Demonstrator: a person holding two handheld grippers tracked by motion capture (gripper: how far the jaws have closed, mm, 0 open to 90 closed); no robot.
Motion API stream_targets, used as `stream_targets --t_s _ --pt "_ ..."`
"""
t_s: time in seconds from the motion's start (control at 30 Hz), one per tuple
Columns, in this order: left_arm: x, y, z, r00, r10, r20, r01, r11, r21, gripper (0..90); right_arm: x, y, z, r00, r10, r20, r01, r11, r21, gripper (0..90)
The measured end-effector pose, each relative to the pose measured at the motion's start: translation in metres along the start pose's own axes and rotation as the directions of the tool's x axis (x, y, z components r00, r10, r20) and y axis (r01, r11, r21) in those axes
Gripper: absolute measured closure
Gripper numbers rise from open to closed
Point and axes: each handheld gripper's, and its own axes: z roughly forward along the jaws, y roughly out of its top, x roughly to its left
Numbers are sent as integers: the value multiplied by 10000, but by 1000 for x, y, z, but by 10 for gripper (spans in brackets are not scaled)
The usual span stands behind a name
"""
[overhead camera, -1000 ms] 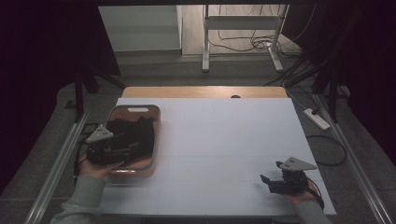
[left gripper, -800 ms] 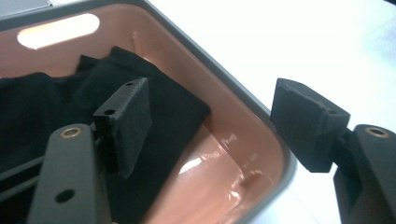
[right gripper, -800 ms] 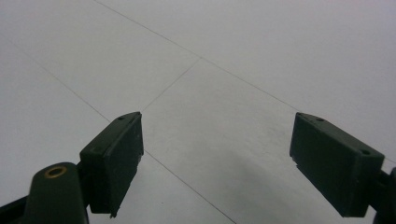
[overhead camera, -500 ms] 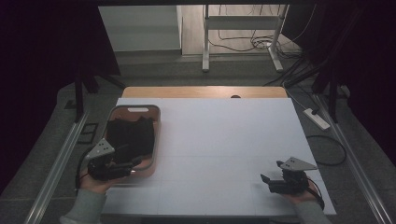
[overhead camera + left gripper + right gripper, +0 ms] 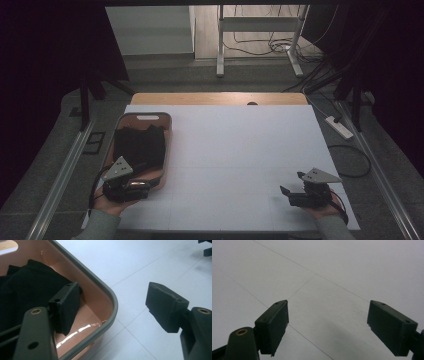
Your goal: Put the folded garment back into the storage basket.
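A pink tray [image 5: 168,131] with a grey rim sits at the table's left and holds a crumpled black cloth [image 5: 140,145]. My left gripper [image 5: 144,183] is at the tray's near end, held in a hand. In the left gripper view the left gripper [image 5: 113,301] is open and straddles the tray's [image 5: 110,293] corner: one jaw is inside beside the black cloth [image 5: 27,286], the other over the white table. My right gripper [image 5: 293,184] rests near the table's front right. It [image 5: 328,307] is open over bare white table with nothing between the jaws.
The white table top [image 5: 240,150] has thin seam lines and a wooden strip [image 5: 215,98] along its far edge. Metal rails run along both sides. A power strip [image 5: 339,127] and cables lie on the floor to the right. A white stand [image 5: 260,30] is beyond the table.
My left gripper has drawn back toward the person, from over the cloth in the tray to the tray's near corner. The right gripper has stayed put.
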Motion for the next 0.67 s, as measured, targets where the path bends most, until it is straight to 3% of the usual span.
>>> stream_targets --t_s 0.67 --pt "4 -3 4 9998 -189 -44 189 9998 29 273 2 1 -2 9999 -162 -25 161 9996 -228 180"
